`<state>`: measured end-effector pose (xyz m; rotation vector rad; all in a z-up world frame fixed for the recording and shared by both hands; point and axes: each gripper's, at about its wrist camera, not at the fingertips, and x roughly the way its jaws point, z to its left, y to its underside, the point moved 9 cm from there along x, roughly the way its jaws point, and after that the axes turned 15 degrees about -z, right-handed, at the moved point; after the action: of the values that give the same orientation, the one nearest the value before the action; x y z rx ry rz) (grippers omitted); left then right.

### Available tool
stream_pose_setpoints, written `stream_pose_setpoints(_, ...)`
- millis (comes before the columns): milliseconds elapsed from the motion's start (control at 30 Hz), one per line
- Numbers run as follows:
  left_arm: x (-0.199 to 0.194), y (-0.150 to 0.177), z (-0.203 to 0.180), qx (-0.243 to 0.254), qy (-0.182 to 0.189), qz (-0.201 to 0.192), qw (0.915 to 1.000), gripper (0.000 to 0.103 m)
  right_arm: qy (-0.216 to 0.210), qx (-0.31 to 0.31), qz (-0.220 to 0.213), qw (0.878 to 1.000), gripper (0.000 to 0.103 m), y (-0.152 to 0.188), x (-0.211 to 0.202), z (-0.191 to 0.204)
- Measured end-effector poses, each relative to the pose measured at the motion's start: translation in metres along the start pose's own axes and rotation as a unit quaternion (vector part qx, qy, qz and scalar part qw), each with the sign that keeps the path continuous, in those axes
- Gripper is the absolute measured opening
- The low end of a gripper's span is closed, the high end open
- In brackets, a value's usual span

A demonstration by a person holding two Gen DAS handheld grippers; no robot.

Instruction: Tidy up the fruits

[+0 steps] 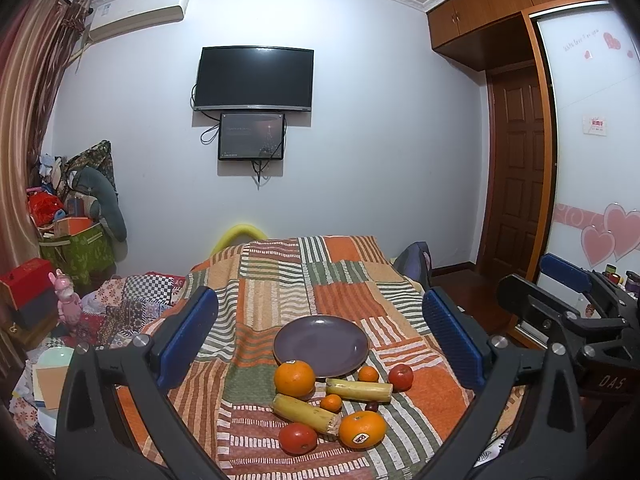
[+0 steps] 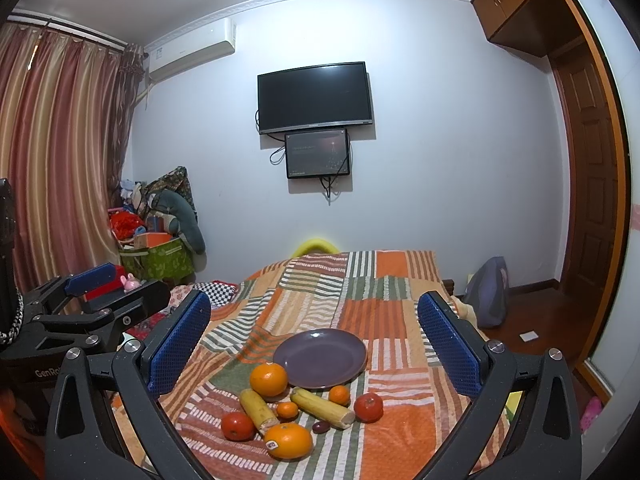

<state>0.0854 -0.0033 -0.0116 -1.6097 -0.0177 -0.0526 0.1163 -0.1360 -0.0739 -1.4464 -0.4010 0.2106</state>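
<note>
A purple plate (image 1: 320, 344) (image 2: 320, 354) lies empty on the patchwork cloth. In front of it lie two large oranges (image 1: 294, 378) (image 1: 362, 430) (image 2: 269, 379) (image 2: 288, 440), two small mandarins (image 1: 368, 374) (image 1: 331, 403), two red tomatoes (image 1: 401, 377) (image 1: 298, 438) (image 2: 368, 407) (image 2: 238, 426), two yellow sugarcane pieces (image 1: 358, 390) (image 1: 306, 414) (image 2: 322, 402) (image 2: 258, 406) and a small dark fruit (image 1: 372, 406) (image 2: 320, 427). My left gripper (image 1: 320, 344) is open and empty above the spread. My right gripper (image 2: 314, 348) is open and empty too, and also shows at the right of the left wrist view (image 1: 568, 292).
The cloth-covered table (image 1: 280, 280) drops off at its far and side edges. A cluttered bed (image 1: 120, 304) and boxes (image 1: 76, 252) lie to the left. A wooden floor and a bag (image 2: 490, 298) are to the right. A TV (image 1: 252, 78) hangs on the far wall.
</note>
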Motion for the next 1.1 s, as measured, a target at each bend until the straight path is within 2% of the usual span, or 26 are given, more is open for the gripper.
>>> stream_pose_setpoints(667, 0.004, 0.005, 0.006, -0.001, -0.002, 0.002, 1.0, 0.103, 0.005, -0.006, -0.004, 1.0, 0.103, 0.002, -0.001, 0.001)
stream_pose_setpoints(1000, 0.007, 0.013, 0.01, 0.006, -0.004, 0.015, 0.9999, 0.103, 0.001, -0.006, 0.009, 1.0, 0.103, 0.009, 0.003, 0.002)
stream_pose_setpoints(1100, 0.01, 0.019, 0.013, 0.005, -0.005, 0.025, 0.9997, 0.098, -0.004, -0.007, 0.017, 1.0, 0.102, 0.013, 0.006, 0.002)
